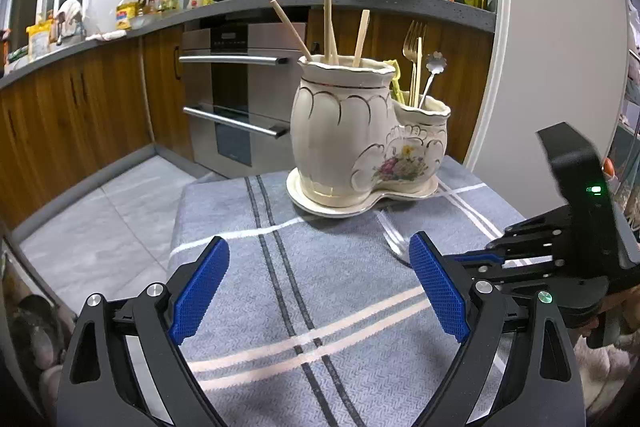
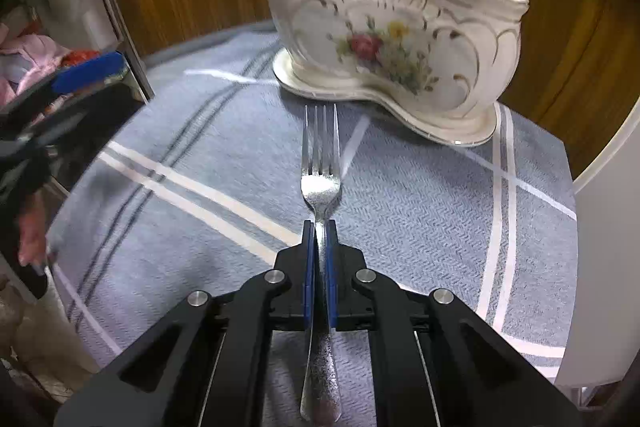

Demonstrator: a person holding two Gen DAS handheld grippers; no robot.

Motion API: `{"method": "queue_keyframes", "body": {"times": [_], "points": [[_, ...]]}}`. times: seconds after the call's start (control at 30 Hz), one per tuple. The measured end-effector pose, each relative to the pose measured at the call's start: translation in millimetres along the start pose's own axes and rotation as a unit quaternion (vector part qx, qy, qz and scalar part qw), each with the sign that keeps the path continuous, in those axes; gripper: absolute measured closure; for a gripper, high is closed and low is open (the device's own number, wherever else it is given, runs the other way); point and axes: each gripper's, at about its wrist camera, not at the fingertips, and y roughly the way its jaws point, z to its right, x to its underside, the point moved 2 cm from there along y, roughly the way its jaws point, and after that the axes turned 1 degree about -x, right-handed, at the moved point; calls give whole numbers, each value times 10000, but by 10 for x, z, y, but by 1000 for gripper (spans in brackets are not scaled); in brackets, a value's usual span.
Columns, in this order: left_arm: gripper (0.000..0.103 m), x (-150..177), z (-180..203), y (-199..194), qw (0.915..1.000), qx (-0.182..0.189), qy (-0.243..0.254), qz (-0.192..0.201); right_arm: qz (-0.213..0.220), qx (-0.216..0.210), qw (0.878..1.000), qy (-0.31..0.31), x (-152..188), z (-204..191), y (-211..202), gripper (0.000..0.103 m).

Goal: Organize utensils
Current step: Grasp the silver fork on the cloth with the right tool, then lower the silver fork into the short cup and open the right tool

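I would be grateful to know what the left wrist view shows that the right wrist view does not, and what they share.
Only the left wrist view shows the open, empty left gripper, the wooden chopsticks standing in the holder's taller pot, and the oven behind. Only the right wrist view shows the right gripper shut on the silver fork at its neck, tines toward the holder, and the fork's full handle. Both show the ceramic utensil holder, its gold fork, the flower-ended spoon and the grey striped cloth.

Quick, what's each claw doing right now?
Left claw: open, holding nothing.
Right claw: shut on the silver metal fork.
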Motion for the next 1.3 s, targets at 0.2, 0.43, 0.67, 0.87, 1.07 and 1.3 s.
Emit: {"method": "queue_keyframes", "body": {"times": [0.2,0.43,0.67,0.87,1.07,1.3], "points": [[12,-20,-47,24,9999,13,-142,-17,861,93,9962,-5,-16,0,-393,98],[12,-245,-59,6,9995,-135,-155,249,1994,289,9793,195,-181,152,-826,98],[12,-596,-27,19,9969,-348,-61,699,2797,540,9564,642,-602,417,-1059,98],[30,-648,0,122,9966,-377,-4,726,3347,537,9354,1008,-984,659,-1232,98],[58,-619,69,257,9973,-357,247,597,3495,507,9268,1274,-1230,816,-1070,98],[69,-597,60,341,9981,-252,269,483,3017,560,9429,1293,-1267,832,-624,98]]}}
